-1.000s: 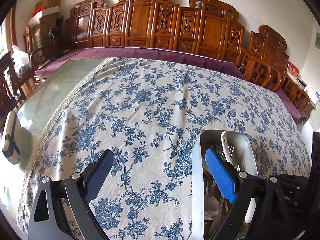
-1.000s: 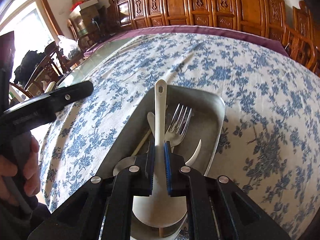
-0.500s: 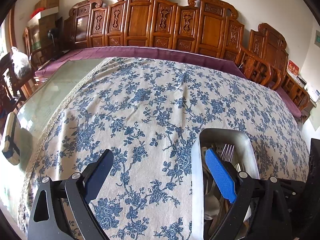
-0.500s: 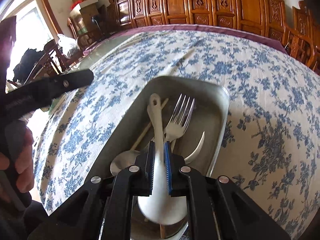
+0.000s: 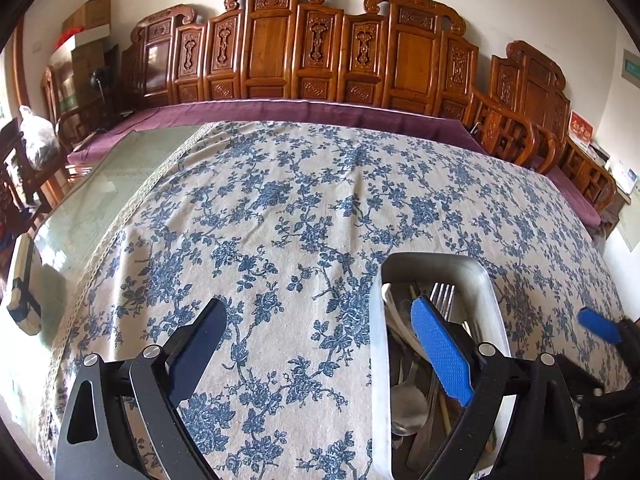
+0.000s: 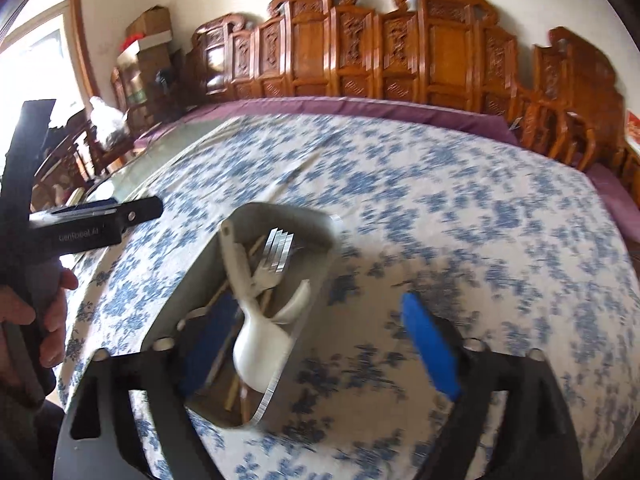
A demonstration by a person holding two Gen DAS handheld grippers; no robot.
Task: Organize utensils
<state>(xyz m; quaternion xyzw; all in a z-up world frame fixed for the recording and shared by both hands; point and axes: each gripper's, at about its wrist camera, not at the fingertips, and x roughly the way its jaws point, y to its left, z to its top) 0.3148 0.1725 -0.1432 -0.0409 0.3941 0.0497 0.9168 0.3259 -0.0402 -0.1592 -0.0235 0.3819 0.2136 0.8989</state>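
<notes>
A metal tray [image 6: 275,385] on the blue-flowered tablecloth holds a white spoon [image 6: 260,344], a fork [image 6: 280,252], chopsticks and a metal spoon [image 5: 408,404]. My right gripper [image 6: 320,344] hovers over the tray's near right rim with its jaws opening wide. The white spoon lies loose in the tray below them, and no pad touches it. My left gripper [image 5: 320,348] stands open just left of the tray [image 5: 376,340], its right finger over the tray and nothing held. A hand [image 6: 40,320] holds the left gripper [image 6: 100,220] at the left of the right wrist view.
Carved wooden chairs [image 5: 280,48] line the far side behind a purple cloth edge [image 5: 320,112]. Bare glass tabletop [image 5: 100,184] shows on the left, with a small wooden block [image 5: 20,292] on it. Flowered cloth [image 5: 280,220] stretches beyond the tray.
My right gripper has let go of the white spoon, spread its jaws wide and drawn back to the right. The spoon now lies in the tray. The left gripper has stayed put.
</notes>
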